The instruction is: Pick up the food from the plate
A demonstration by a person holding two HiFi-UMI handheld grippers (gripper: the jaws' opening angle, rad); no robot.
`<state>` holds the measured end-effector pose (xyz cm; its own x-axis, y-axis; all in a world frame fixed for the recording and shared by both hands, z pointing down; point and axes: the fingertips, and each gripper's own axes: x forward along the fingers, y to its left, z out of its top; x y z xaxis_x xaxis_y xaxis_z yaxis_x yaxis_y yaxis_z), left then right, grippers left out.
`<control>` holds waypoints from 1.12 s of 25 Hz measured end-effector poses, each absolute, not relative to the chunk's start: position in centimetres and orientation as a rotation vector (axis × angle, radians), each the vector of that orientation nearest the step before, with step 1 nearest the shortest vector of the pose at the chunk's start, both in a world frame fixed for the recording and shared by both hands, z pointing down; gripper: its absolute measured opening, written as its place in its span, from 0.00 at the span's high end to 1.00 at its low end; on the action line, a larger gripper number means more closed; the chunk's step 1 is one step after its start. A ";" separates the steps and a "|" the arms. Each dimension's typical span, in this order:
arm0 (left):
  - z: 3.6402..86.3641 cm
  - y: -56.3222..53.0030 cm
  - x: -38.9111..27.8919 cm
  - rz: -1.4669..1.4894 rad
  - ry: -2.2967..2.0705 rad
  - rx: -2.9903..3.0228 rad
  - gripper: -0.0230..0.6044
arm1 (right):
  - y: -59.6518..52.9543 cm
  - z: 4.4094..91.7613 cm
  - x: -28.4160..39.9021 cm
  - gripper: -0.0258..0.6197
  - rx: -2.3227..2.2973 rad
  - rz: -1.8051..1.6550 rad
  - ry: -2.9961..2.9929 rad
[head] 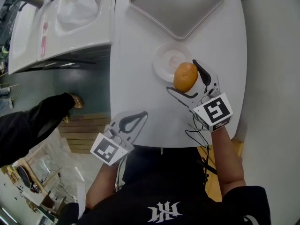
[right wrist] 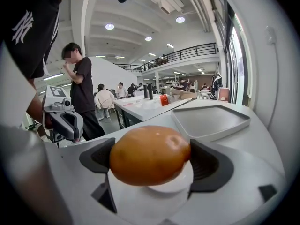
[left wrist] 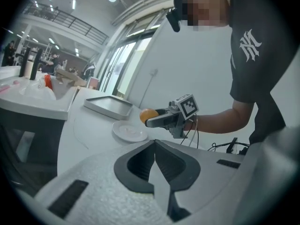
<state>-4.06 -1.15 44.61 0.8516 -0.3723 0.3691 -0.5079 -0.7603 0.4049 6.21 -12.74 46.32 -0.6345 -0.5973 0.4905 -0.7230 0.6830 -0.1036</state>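
Note:
An orange-brown bun is held between the jaws of my right gripper, just above the near right rim of a small white plate. In the right gripper view the bun fills the gap between both pads, with the plate below it. My left gripper rests at the table's near edge, jaws shut and holding nothing; its tips meet in the left gripper view, where the bun and plate show farther off.
A grey rectangular tray lies beyond the plate on the white table. A second white table with a plastic bag stands to the left. Other people stand in the background of the right gripper view.

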 end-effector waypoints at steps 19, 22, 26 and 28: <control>36.3 13.7 -8.7 0.155 -0.519 2.810 0.96 | 8.0 31.2 -1.4 0.18 1.102 0.282 -2.641; 34.0 14.6 -8.5 0.124 -0.544 2.854 0.96 | 9.9 27.7 -1.3 0.18 1.096 0.258 -2.723; 29.1 15.5 -7.4 0.076 -0.567 2.944 0.96 | 12.2 23.1 -1.3 0.18 1.052 0.095 -2.760; 27.0 16.5 -6.5 0.081 -0.558 3.001 0.96 | 13.6 20.7 -1.0 0.18 1.041 0.024 -2.803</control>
<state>-6.47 16.54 26.97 0.9320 -0.3560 0.0684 -0.3607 -0.9295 0.0767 -1.02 13.60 20.75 -0.7474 -0.6479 0.1470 -0.6503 0.7588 0.0374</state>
